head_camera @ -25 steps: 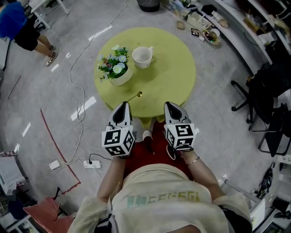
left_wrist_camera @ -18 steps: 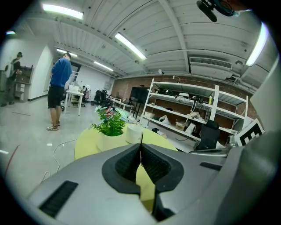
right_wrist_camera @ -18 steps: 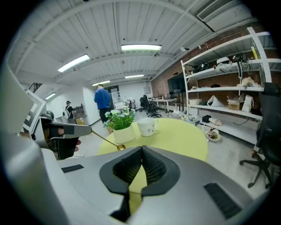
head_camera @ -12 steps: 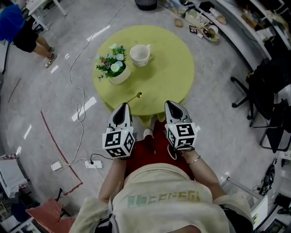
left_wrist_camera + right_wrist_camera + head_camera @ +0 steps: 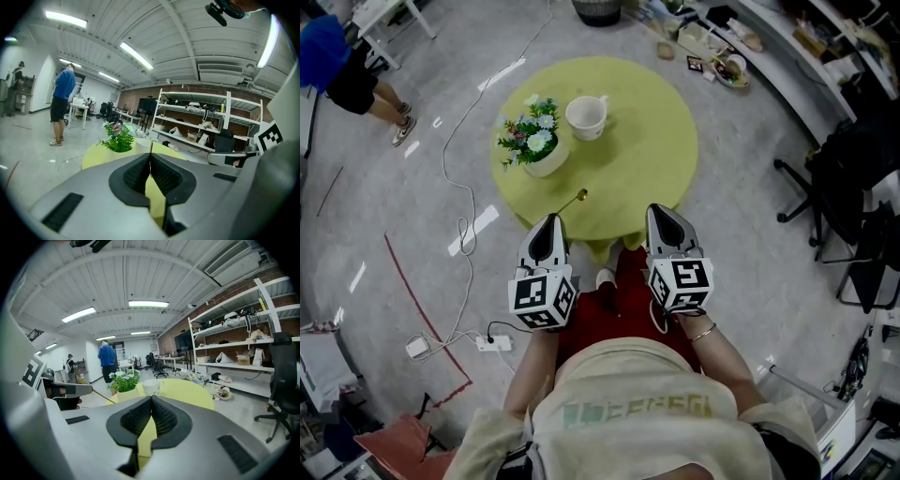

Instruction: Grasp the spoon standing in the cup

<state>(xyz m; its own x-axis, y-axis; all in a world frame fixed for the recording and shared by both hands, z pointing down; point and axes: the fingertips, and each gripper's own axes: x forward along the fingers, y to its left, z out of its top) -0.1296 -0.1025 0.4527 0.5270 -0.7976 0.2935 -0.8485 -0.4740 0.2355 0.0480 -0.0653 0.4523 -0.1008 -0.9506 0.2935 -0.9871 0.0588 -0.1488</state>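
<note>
A white cup (image 5: 586,115) stands on the round yellow-green table (image 5: 647,141), with no spoon showing in it. A gold spoon (image 5: 576,199) sticks out from the tip of my left gripper (image 5: 549,219), its bowl over the table's near edge. That gripper is shut on the handle, which shows as a thin line (image 5: 151,146) rising between the pads. My right gripper (image 5: 659,210) hovers at the table's near edge, shut with nothing in it. In the right gripper view the cup (image 5: 151,387) lies straight ahead and the spoon (image 5: 103,396) slants in from the left.
A white pot of flowers (image 5: 540,145) stands left of the cup. A person in blue (image 5: 342,56) stands far left. A cable and power strip (image 5: 494,342) lie on the floor at left. Black office chairs (image 5: 853,197) and cluttered shelves (image 5: 741,56) line the right.
Both grippers have drifted a little nearer to me; the right one also moved slightly right. The spoon stayed in the left gripper.
</note>
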